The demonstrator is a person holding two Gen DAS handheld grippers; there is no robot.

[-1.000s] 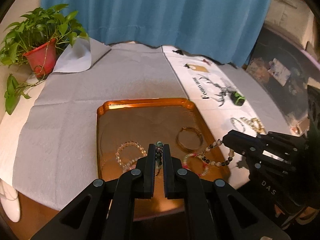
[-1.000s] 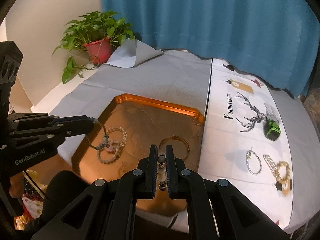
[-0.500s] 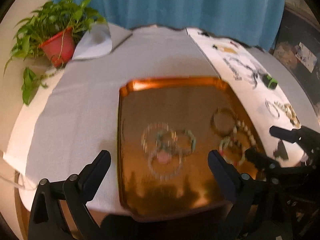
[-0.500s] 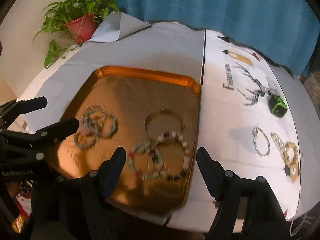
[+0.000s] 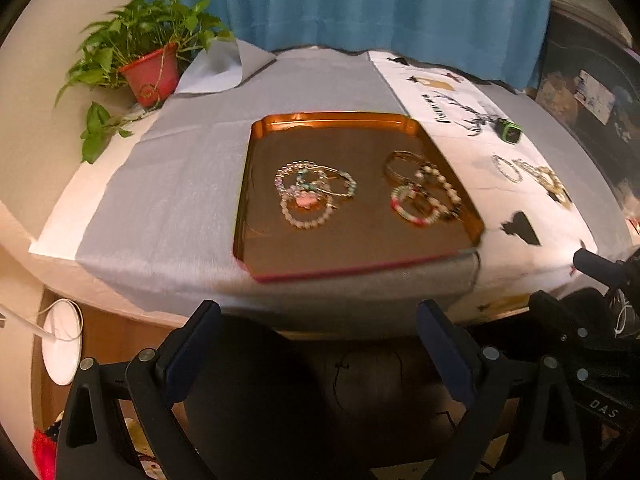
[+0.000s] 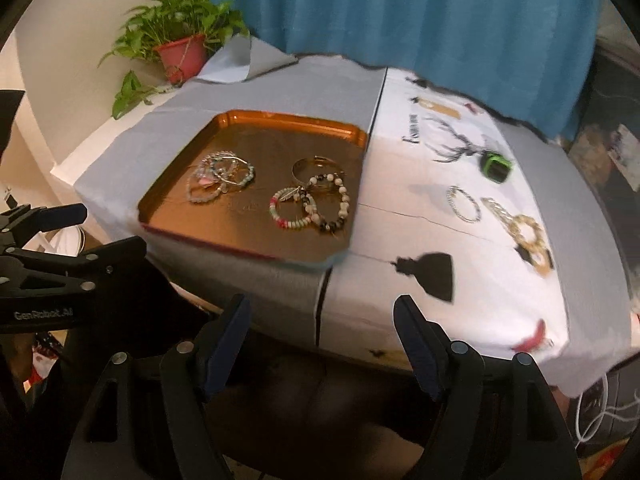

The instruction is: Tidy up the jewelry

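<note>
Blue curtain [image 6: 420, 12] hangs behind my counter [image 5: 168, 184], which wears a grey cloth and a white printed one. On the grey cloth sits the copper tray [image 5: 328, 118], with two clusters of beaded bracelets in it: one pile [image 5: 310, 192] toward its left side, another [image 6: 312, 200] toward its right, both lying flat and overlapping. A silver bracelet [image 6: 463, 204] and a gold chain piece [image 6: 520, 230] lie on the white cloth, beside a green-edged watch [image 6: 496, 166]. I hold my left tool [image 5: 320, 344] low in front of the counter edge, fingers spread wide, gripping nothing. My right tool [image 6: 322, 338] hangs likewise below the edge, level, fingers apart. A potted plant [image 5: 150, 56] stands at the far left corner.
</note>
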